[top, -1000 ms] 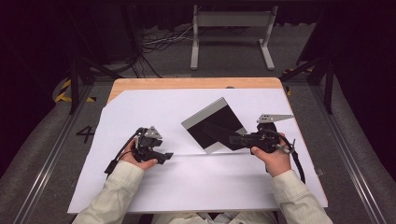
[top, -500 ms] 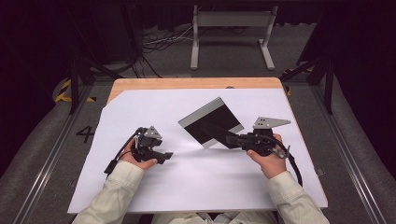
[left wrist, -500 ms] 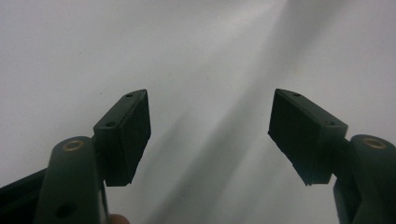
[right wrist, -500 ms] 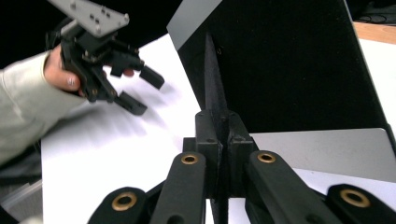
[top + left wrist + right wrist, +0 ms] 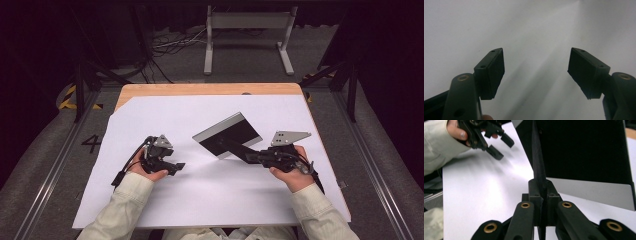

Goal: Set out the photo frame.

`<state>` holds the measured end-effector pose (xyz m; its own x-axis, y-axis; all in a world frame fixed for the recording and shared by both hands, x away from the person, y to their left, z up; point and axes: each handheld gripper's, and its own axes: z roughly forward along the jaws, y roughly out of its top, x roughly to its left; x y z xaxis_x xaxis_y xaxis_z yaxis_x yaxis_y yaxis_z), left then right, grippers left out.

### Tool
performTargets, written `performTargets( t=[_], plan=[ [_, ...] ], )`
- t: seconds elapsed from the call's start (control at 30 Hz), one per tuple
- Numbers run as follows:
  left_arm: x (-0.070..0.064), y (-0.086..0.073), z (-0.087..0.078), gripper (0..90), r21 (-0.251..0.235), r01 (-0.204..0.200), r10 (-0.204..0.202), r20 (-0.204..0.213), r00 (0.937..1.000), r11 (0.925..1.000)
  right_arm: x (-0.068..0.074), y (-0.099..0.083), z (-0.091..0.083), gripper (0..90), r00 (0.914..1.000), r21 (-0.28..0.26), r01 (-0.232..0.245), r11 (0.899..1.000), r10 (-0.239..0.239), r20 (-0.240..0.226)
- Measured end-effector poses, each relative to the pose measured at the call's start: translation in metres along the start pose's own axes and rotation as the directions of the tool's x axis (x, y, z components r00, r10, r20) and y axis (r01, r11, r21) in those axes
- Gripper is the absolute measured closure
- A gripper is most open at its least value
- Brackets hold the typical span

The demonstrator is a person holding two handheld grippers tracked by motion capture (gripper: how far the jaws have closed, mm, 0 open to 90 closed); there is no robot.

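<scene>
- High view: saw the right tool clamped on the lower corner of a black panel with a grey border, panel tilted up off the white sheet covering the surface, near its middle and a little right. Saw the left tool resting low on the sheet, well apart from the panel, holding nothing.
- Left gripper view: showed the left tool with jaws wide apart over bare white sheet, pads empty.
- Right gripper view: showed the right tool closed hard on a thin black edge of the panel, jaws meeting on it from both sides; grey border running along the panel's lower side. Caught the left tool farther off at upper left, open, above the sheet.
- Judged the step in hand as lifting or turning the panel by one corner.
- To do it well: better kept the squeeze firm, since a thin edge held at one corner could pivot or slip; better moved slowly and kept the panel's far corner from dragging on the sheet; could have brought the open left tool to the opposite edge for support.
</scene>
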<state>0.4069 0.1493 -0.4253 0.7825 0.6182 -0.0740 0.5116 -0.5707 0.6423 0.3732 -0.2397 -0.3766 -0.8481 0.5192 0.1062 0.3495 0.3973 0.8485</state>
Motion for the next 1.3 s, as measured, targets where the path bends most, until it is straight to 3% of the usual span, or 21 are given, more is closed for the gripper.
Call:
performTargets(
  t=[0.37, 0.8, 1.3],
  plan=[
    [-0.001, 0.0, 0.001, 30.0, -0.003, -0.001, 0.001, 0.001, 1.0, 1.0, 0.004, -0.006, -0.003, 87.0, 0.9993, 0.1, 0.038, 0.994, -0.039, 0.0],
    [0.0, 0.0, 0.001, 30.1, -0.004, -0.002, 0.002, 0.001, 1.0, 1.0, 0.009, -0.01, -0.002, 87.0, 0.9974, 0.219, 0.069, 0.973, -0.071, 0.005],
    [-0.003, 0.001, 0.001, 35.3, -0.012, -0.027, 0.027, -0.001, 0.9996, 0.9996, 0.008, -0.021, 0.001, 86.7, 0.9968, 0.294, 0.071, 0.953, -0.079, 0.013]
  ],
)
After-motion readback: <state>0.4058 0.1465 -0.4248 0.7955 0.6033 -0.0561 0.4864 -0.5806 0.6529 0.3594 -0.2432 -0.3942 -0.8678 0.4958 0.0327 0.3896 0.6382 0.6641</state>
